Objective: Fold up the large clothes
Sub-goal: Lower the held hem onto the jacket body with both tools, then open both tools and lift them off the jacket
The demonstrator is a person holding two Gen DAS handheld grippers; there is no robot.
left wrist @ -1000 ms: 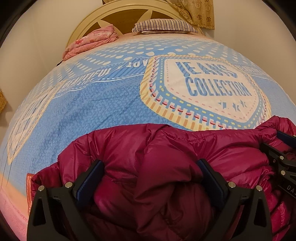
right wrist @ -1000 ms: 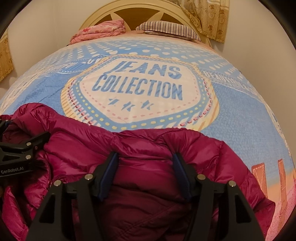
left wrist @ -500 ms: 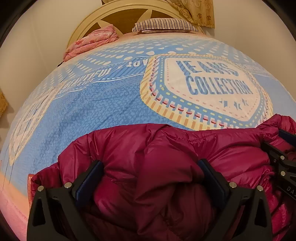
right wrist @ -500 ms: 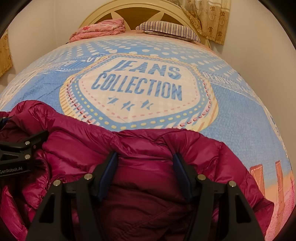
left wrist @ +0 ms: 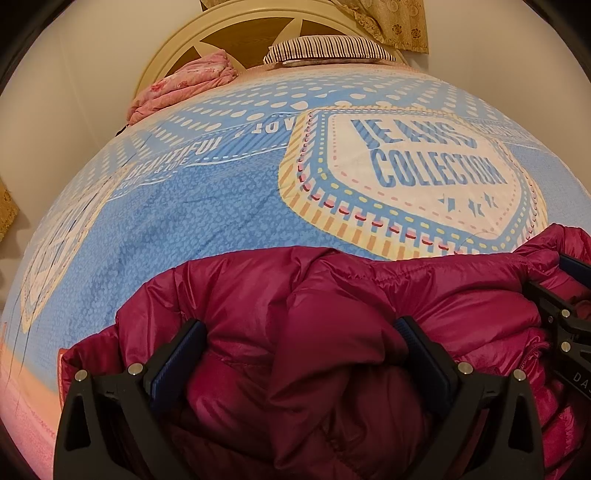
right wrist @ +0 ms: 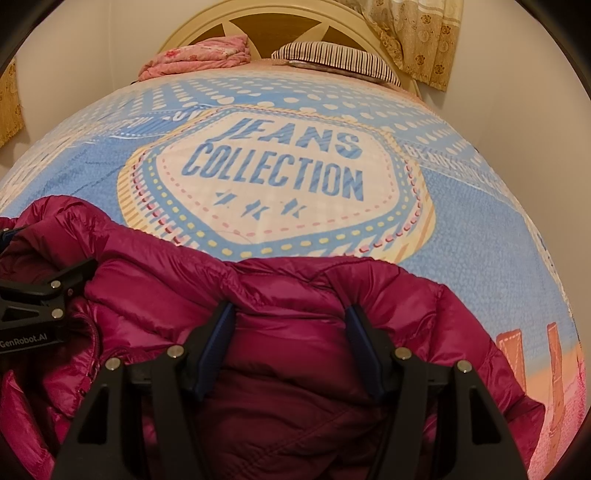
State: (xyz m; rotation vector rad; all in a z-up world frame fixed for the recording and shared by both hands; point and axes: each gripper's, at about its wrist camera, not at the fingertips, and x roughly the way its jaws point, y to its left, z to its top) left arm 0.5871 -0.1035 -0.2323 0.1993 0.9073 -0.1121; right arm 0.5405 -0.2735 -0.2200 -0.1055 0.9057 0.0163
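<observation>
A puffy magenta down jacket [left wrist: 332, 317] lies bunched at the near end of the bed, also in the right wrist view [right wrist: 288, 295]. My left gripper [left wrist: 303, 332] has its fingers spread wide, with a thick fold of the jacket bulging between them. My right gripper [right wrist: 290, 325] stands narrower, its blue pads pressed into a fold of the jacket on both sides. Each gripper shows at the edge of the other's view: the right one [left wrist: 565, 306] and the left one [right wrist: 40, 295].
The bed carries a blue cover [right wrist: 480, 236] printed "JEANS COLLECTION". At the headboard [left wrist: 236, 33] lie a pink bundle [left wrist: 184, 85] and a striped pillow [left wrist: 325, 48]. Walls close in on both sides, with curtains [right wrist: 413, 33] at the back right.
Both grippers and the jacket have shifted slightly, the views creeping a little forward over the bed. The finger gaps look the same.
</observation>
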